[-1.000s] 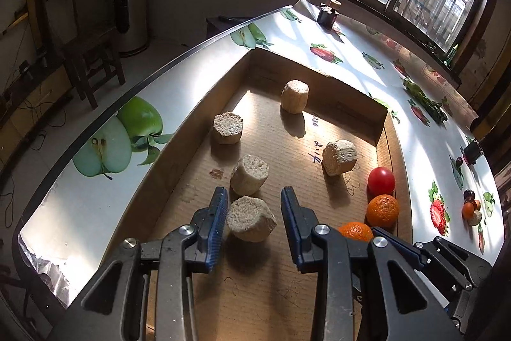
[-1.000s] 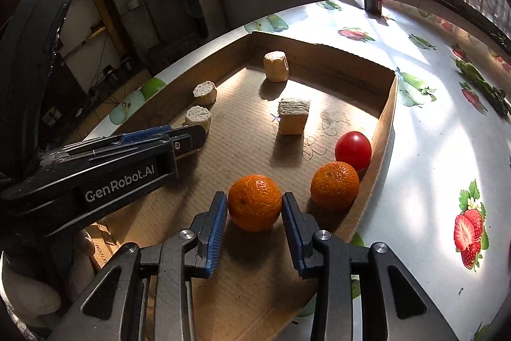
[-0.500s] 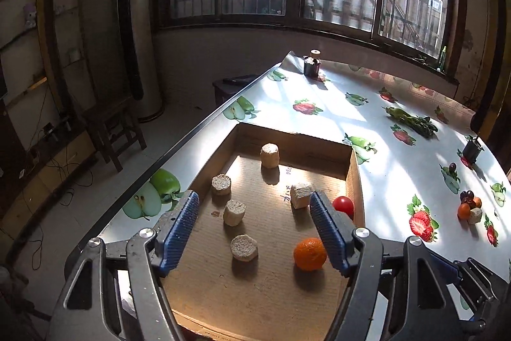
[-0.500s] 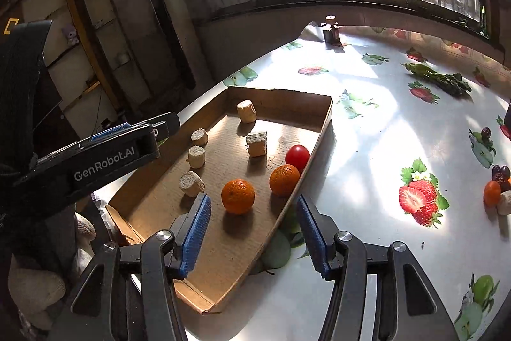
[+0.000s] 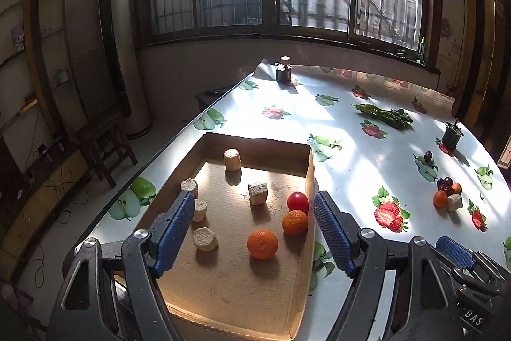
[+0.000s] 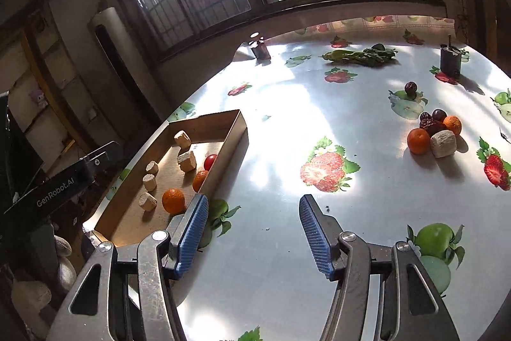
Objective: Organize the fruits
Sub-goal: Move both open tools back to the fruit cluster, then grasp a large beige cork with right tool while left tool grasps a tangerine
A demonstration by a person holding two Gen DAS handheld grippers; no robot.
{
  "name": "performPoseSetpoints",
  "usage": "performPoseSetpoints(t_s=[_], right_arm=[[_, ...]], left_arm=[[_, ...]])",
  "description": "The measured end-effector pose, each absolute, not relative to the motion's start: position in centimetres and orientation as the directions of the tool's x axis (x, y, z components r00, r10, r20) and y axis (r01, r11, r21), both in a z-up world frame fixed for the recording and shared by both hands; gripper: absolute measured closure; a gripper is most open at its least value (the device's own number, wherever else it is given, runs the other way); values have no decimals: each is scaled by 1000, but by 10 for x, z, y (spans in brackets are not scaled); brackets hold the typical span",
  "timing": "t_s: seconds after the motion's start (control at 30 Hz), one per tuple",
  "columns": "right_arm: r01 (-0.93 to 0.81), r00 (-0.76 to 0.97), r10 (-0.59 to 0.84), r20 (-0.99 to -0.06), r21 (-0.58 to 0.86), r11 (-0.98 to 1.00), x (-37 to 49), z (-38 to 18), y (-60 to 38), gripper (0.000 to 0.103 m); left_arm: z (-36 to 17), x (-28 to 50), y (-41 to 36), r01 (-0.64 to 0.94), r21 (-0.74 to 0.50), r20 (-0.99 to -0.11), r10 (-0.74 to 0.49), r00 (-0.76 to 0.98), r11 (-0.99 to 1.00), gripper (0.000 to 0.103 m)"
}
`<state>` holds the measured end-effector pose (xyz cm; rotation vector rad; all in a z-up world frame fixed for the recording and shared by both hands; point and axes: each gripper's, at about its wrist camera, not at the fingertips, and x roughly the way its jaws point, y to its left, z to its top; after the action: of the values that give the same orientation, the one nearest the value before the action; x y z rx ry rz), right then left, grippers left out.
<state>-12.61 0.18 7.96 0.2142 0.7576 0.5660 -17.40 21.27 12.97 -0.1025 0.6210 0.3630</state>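
A cardboard tray on the table holds two oranges, a red tomato and several beige cork-like chunks. My left gripper is open and empty, raised above the tray's near end. My right gripper is open and empty above bare tablecloth right of the tray. A loose pile lies far right: an orange, a beige chunk, a small orange and dark fruits.
The tablecloth is white with printed fruit. Green vegetables lie at the back. A dark cup stands far right, a dark jar at the back edge. A lone dark fruit sits mid-right.
Both grippers opened, let go of a beige chunk and an orange in the tray, and rose back. The right gripper swung right, away from the tray.
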Motion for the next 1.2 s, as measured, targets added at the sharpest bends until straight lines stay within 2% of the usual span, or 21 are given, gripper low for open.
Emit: performPoseSetpoints(t_s=[0.23, 0.4, 0.6, 0.73, 0.97, 1.03, 1.1, 1.2], right_arm=[[-346, 632, 523, -572, 396, 851, -126, 82, -41, 39], [-199, 692, 445, -568, 443, 874, -119, 84, -109, 31], [-44, 683, 389, -618, 497, 867, -109, 64, -171, 31], [-34, 653, 340, -677, 422, 906, -99, 68, -187, 31], [-116, 599, 175, -781, 131, 985, -42, 74, -164, 31], [-155, 585, 188, -789, 119, 981, -25, 68, -153, 37], [-178, 566, 208, -797, 129, 976, -9, 57, -142, 49], [-205, 565, 213, -797, 114, 972, 3, 43, -129, 50]], left_arm=[[130, -173, 194, -294, -8, -603, 229, 764, 956, 27], [123, -167, 179, -242, -12, -616, 184, 766, 970, 27], [108, -152, 159, -161, -11, -662, 113, 741, 987, 27], [106, -142, 153, -140, -15, -672, 93, 735, 990, 27], [109, -115, 130, -64, -71, -693, -3, 721, 995, 27], [108, -104, 126, -39, -102, -709, -45, 704, 994, 27], [107, -94, 122, -29, -128, -723, -73, 687, 991, 27], [105, -80, 115, -27, -138, -736, -84, 671, 990, 27]])
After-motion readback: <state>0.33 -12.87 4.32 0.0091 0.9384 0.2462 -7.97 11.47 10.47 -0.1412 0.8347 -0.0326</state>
